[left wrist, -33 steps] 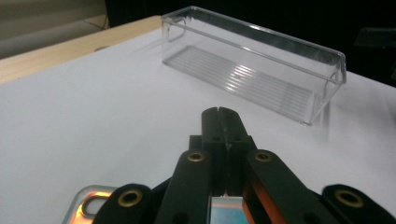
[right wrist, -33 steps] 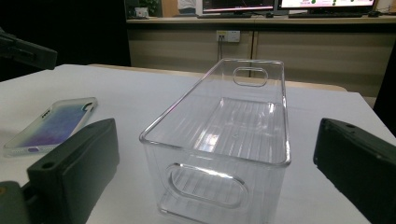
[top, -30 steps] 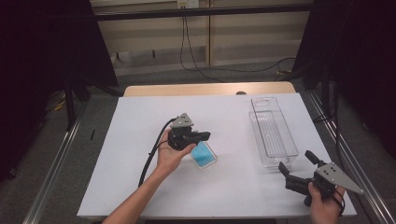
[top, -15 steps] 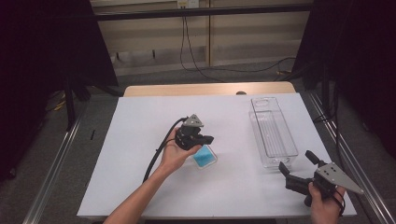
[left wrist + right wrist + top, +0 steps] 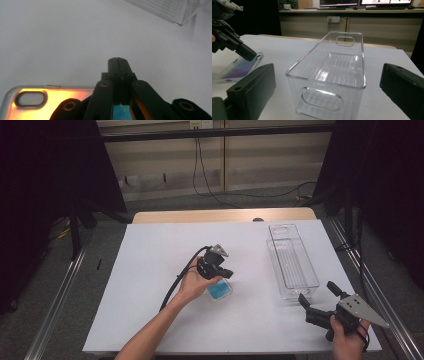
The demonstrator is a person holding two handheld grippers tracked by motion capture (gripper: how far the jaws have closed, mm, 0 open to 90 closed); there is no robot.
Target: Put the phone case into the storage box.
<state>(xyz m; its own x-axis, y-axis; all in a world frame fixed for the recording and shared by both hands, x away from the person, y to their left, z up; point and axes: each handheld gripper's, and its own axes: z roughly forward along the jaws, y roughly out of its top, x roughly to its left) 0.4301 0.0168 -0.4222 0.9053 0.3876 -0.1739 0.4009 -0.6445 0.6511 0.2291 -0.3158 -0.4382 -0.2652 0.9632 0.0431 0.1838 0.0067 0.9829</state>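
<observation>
A phone (image 5: pixel 220 291) in a clear case lies flat near the middle of the white table (image 5: pixel 150 270); its face looks blue from above and orange (image 5: pixel 50 100) in the left gripper view. My left gripper (image 5: pixel 225 272) hangs just over the phone's far end, its jaws shut (image 5: pixel 117 61) with nothing between the tips. In the right gripper view those jaws (image 5: pixel 244 52) reach the phone's (image 5: pixel 239 67) camera end; I cannot tell if they touch. My right gripper (image 5: pixel 317 293) stands wide open (image 5: pixel 328 75) near the front right, facing the short end of a clear plastic bin (image 5: pixel 329 75).
The long empty clear bin (image 5: pixel 292 262) runs front to back on the right side of the table. A black cable (image 5: pixel 177 280) trails from the left gripper along the forearm. Metal rails (image 5: pixel 55 300) flank the table.
My left gripper has moved rightward over the phone. The phone and the right gripper have stayed about where they were.
</observation>
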